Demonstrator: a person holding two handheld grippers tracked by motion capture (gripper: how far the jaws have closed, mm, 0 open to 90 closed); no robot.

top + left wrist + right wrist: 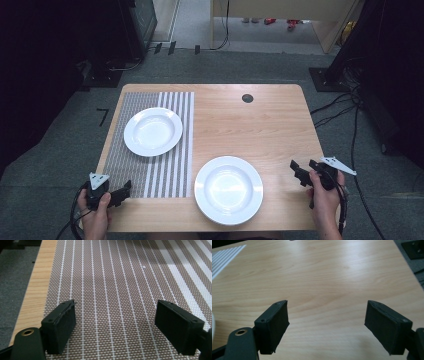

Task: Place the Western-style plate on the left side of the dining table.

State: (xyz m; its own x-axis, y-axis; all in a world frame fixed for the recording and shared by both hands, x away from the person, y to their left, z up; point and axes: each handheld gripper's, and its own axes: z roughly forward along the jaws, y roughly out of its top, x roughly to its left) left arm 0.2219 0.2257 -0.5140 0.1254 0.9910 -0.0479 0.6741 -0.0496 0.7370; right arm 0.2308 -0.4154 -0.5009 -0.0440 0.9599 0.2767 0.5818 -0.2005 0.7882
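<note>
Two hands are reaching in from the near edge of the table (225,100) in the high view, each carrying a black gripper. At the near left corner, the left gripper (125,189) is hovering over the striped placemat (165,170), pointing toward the table's middle. At the near right edge, the right gripper (296,170) is pointing left toward the near plate (228,189), which is sitting just beside the placemat on bare wood. A second white plate, the far plate (153,131), is resting on the placemat, well apart from both grippers.

Seen from the left gripper view, the left gripper (115,322) is holding its jaws spread wide, with nothing but the brown-and-white weave of the placemat (112,277) lying between them.

Seen from the right gripper view, the right gripper (325,325) is likewise standing wide open and gripping nothing, its jaws framing bare wood, while a sliver of the near plate's (212,325) white rim is showing at the left edge.
</note>
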